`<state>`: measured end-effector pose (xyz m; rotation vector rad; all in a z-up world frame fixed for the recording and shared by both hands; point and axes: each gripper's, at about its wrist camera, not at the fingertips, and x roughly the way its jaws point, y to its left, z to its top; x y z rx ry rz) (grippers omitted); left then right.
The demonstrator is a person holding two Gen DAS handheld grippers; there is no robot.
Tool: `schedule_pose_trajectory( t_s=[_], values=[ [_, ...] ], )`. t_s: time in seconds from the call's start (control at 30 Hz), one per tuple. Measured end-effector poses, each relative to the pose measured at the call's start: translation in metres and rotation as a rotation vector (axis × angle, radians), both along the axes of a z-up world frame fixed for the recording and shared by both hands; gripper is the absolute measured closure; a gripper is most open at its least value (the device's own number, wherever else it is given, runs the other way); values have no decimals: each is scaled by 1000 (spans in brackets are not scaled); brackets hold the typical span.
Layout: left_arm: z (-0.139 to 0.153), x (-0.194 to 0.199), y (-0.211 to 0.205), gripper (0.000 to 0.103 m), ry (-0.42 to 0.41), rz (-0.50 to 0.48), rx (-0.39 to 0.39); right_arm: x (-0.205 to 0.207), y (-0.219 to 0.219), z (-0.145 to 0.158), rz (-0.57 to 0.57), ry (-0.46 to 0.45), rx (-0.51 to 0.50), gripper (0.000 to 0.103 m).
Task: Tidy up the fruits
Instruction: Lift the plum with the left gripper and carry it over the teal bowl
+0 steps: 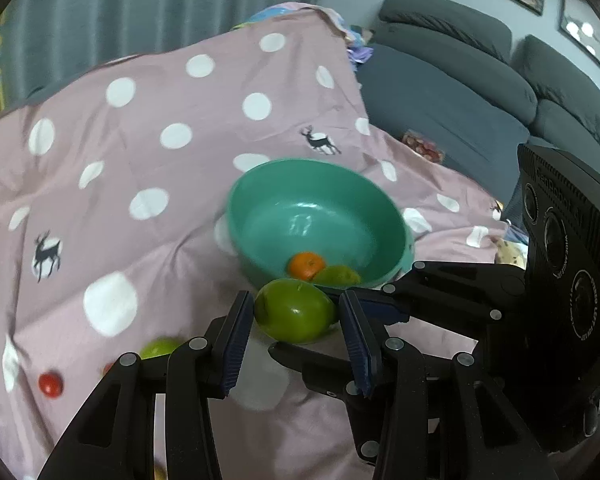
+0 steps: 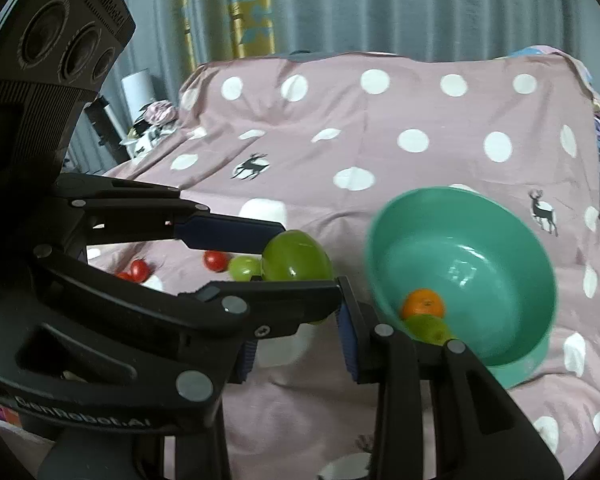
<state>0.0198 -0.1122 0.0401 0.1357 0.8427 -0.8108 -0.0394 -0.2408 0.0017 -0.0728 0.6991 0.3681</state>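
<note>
Green fruit (image 1: 296, 310) sits pinched between the pads of the left claw (image 1: 296, 334) just in front of the teal bowl (image 1: 260, 200), which holds an orange (image 1: 306, 265) and another green fruit (image 1: 338, 275), while the right claw (image 2: 300, 344) stands spread and empty beside it.

Pink polka-dot sheet (image 2: 380, 152) bearing green bowl (image 2: 500, 224), red tomatoes (image 2: 215, 261), small green fruit (image 2: 244, 268)

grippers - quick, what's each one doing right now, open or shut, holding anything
Left gripper: closed on the big green fruit, near the teal bowl.
Right gripper: open, holding nothing.
</note>
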Motion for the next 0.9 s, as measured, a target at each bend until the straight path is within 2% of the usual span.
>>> schedule_pose_trajectory(
  t_s=[0.47,0.9],
  values=[
    [2,17,-59,59,-24,-99,-2,12,-54,4,-109,-21,11,67],
    [-19,39,-84,59,35,-122,-10,34,-77,-15,-155,38,11,67]
  ],
)
